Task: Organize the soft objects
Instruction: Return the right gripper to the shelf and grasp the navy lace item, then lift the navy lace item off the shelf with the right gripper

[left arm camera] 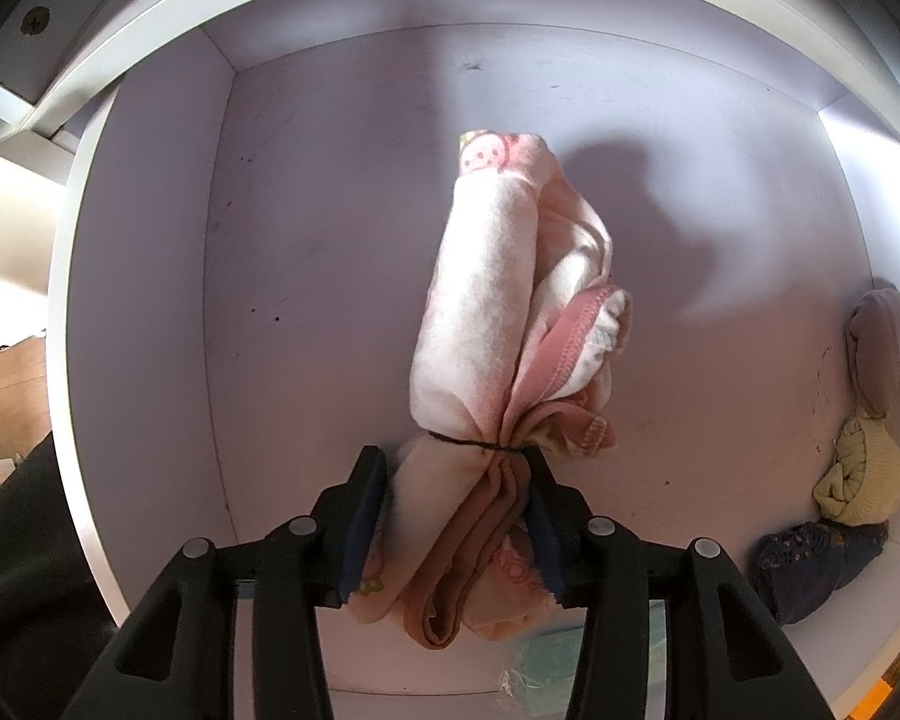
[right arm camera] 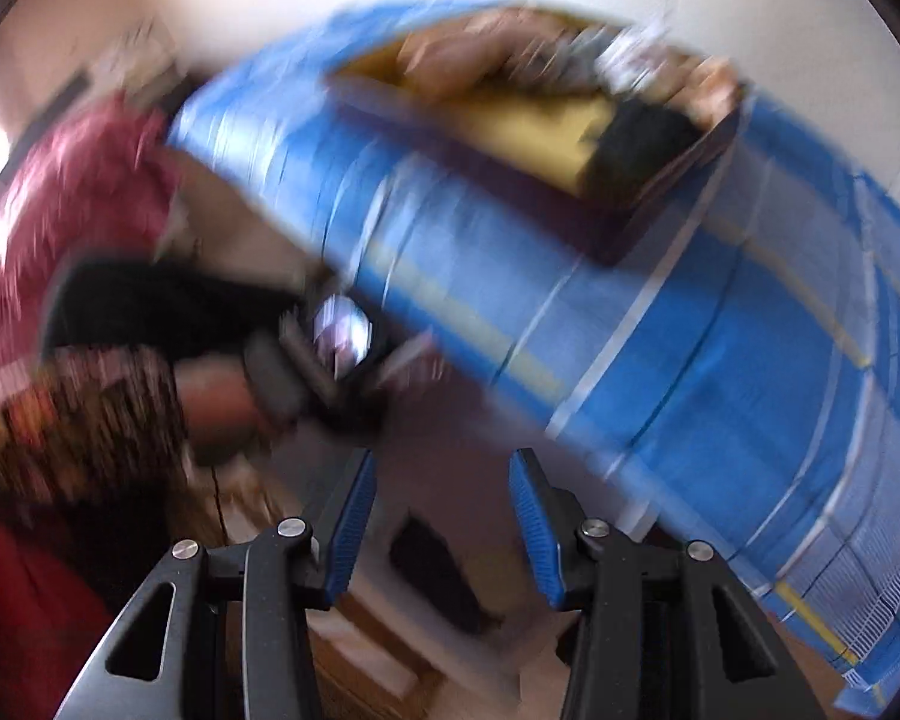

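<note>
My left gripper (left arm camera: 459,504) points straight down into a white drawer (left arm camera: 150,312), jaws around the tied end of a pink cloth bundle (left arm camera: 498,300); the right pad touches, the left stands just clear. Rolled socks (left arm camera: 864,474) sit by the drawer's right wall. My right gripper (right arm camera: 441,516) is released, empty, tilted over a blurred blue cloth (right arm camera: 690,372) bearing a box (right arm camera: 546,132) of items.

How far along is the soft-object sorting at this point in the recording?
Done: three small soft bundles already lie along the drawer wall. In hand: the left gripper straddles a tied pink cloth bundle resting on the drawer floor. Left: the right gripper is empty, and the box on the blue bedspread holds more items, though blurred.
</note>
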Demonstrator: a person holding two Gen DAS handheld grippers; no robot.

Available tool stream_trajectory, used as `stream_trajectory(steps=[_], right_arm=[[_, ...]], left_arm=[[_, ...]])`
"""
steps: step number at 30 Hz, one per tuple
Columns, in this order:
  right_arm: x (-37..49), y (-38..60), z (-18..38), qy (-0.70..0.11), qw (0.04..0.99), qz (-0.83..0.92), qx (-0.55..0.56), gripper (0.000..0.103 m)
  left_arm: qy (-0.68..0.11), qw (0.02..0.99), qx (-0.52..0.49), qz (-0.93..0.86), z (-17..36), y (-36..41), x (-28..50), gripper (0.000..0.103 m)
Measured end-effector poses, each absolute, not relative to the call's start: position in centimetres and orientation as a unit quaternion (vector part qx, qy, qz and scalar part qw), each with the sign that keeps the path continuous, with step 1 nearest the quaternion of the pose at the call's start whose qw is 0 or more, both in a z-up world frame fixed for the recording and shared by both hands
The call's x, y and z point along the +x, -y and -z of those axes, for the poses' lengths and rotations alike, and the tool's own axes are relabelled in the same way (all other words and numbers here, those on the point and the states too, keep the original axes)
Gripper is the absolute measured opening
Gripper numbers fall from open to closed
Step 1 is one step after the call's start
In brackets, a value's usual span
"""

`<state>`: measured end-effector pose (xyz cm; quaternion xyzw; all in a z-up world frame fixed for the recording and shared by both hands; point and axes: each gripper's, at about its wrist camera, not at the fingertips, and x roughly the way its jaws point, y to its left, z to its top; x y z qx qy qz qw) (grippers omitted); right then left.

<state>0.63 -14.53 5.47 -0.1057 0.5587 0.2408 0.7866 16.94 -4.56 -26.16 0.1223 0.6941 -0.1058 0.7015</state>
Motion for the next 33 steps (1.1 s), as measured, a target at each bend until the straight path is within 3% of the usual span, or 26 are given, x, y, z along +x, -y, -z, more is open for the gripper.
stream_trajectory(steps=[4,16,33], right_arm=[[-1.0,13.5,-0.2,-0.616,0.734,-0.246,-0.147,0.047],[0.1,11.9,14.1,-0.752,0.608,-0.221,-0.127,0.044],[0.2,10.3,22.6,-0.8,0.546,-0.208,-0.14,0.043]], left_arm=[[-0.693,0.702,0.124,0.106,26.4,4.4,16.9,0.048],[-0.693,0.702,0.124,0.106,26.3,4.4,17.0,0.048],[-0.691,0.704,0.127,0.104,26.1,4.8,16.8,0.052]])
